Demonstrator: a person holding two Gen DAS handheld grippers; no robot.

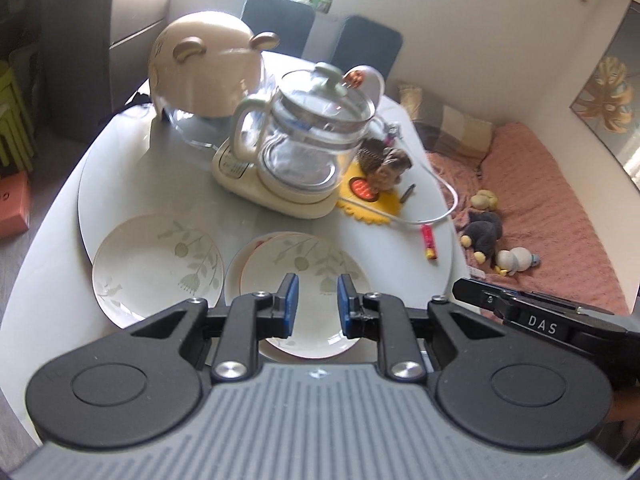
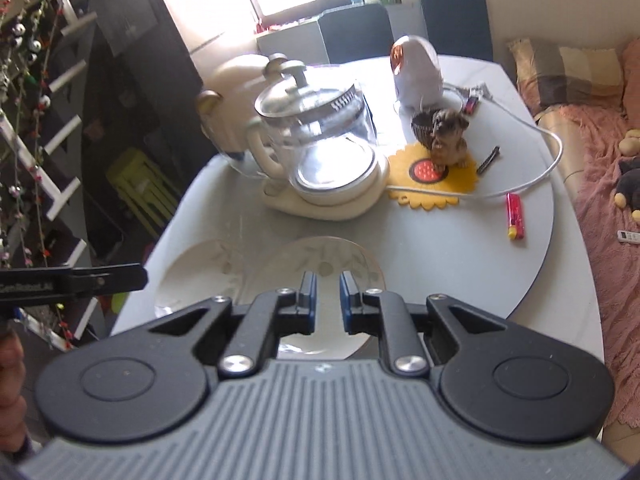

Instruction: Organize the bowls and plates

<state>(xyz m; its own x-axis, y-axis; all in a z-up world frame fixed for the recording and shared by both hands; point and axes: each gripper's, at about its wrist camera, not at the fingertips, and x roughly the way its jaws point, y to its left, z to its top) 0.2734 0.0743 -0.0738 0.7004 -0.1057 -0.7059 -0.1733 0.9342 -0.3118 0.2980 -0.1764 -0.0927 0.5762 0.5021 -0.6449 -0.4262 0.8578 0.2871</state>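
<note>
Single plate [image 1: 156,268] lies left of plate stack [image 1: 308,280].

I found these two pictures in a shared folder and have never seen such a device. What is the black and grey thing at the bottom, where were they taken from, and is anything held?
Each picture comes from a camera on a hand-held gripper, looking along its two fingers. A person holds one per hand: the left gripper and the right gripper. Both stand with a narrow gap and hold nothing. Below them, on the round table, lie a single plate and a stack of plates. Behind stand a glass kettle, a dog figurine on a yellow mat, and a red lighter.
</note>
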